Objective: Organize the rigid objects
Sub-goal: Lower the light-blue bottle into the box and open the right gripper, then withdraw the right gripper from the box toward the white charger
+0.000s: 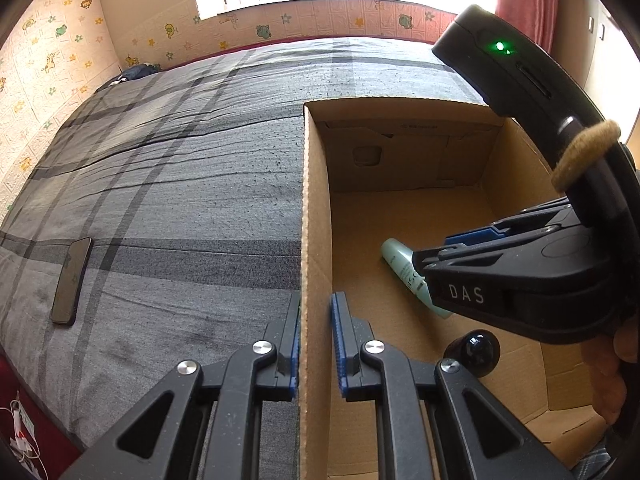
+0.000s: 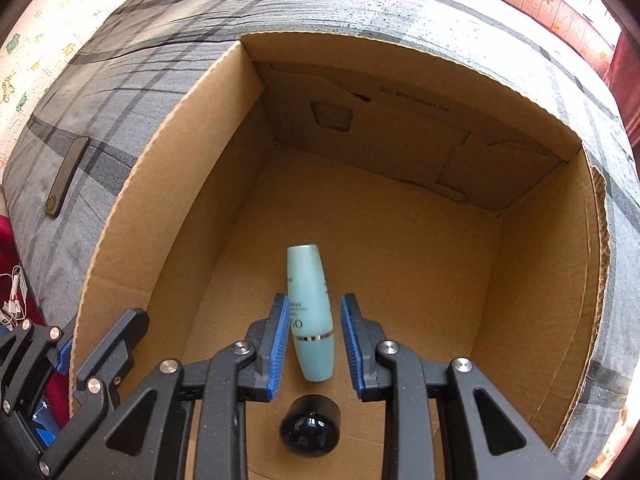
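Bottle: teal bottle (image 2: 310,316) lies on the cardboard box (image 2: 540,280) floor between the spread right hand-held gripper (image 2: 314,344) fingers, untouched.
Nearby: dark round jar (image 2: 310,426) just behind.
Left hand-held gripper (image 1: 316,344): spread, straddling the box wall.
Bed (image 1: 160,160): phone (image 1: 72,280).

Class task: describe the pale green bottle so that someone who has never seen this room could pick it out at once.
Find the open cardboard box on the grey plaid bed. On its floor lies a slim teal bottle with a silver band, between the right gripper fingers. Its only neighbour in the box is a short, glossy black jar.
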Demonstrator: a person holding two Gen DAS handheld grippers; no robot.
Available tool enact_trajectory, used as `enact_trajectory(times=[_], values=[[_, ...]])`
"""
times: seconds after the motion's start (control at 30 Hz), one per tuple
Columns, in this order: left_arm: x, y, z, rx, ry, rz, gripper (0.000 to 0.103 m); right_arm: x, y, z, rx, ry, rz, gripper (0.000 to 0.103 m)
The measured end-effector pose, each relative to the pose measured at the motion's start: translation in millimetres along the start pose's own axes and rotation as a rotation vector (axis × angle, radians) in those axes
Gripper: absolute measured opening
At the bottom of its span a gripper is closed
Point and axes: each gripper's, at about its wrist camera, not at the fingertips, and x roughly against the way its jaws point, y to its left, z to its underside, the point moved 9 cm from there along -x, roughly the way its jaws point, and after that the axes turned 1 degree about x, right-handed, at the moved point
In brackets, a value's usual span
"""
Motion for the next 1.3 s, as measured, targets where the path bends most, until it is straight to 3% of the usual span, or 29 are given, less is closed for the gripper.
enact_trajectory(times=[0.47, 0.57, 0.67, 0.77, 0.83, 0.9, 1.03, 1.1, 1.3], values=[[-0.5, -0.2, 0.2, 0.001, 0.001, 0.001, 0.014, 27.2, -1.3, 1.2, -0.007, -0.045, 0.005, 0.028], [-0.5, -1.3, 0.3, -0.001, 0.001, -0.001, 0.014, 37.9, -5.0, 3.1, -0.016, -0.063, 0.016, 0.036], [-0.7, -1.6, 0.0, -0.001, 0.003, -0.001, 0.014, 52.3, -9.4, 4.9, -0.021, -0.096, 0.033, 0.050], [-0.9, -1.3, -0.4, -0.001, 0.003, -0.002, 0.014, 68.9, -12.5, 6.3, -0.018, -0.124, 0.054, 0.052], [-0.8, -1.2, -0.5, -0.002, 0.003, -0.003, 0.014, 79.9, -15.3, 8.2, -0.029, -0.140, 0.063, 0.058], [-1.0, -1.2, -0.6, -0.001, 0.003, -0.003, 0.014, 94.9, -18.8, 11.7, -0.044, -0.160, 0.061, 0.077], [-0.9, -0.8, -0.9, 0.000, 0.004, -0.004, 0.014, 115.8, -33.5, 18.6, -0.078, -0.190, 0.067, 0.085], [-0.8, -0.6, -0.8, 0.001, 0.004, -0.003, 0.014, 122.5, -40.9, 20.2, -0.098, -0.199, 0.060, 0.095], [-0.6, -0.7, -0.5, 0.002, 0.004, -0.003, 0.014, 146.6, -66.1, 29.2, -0.131, -0.235, 0.080, 0.100]])
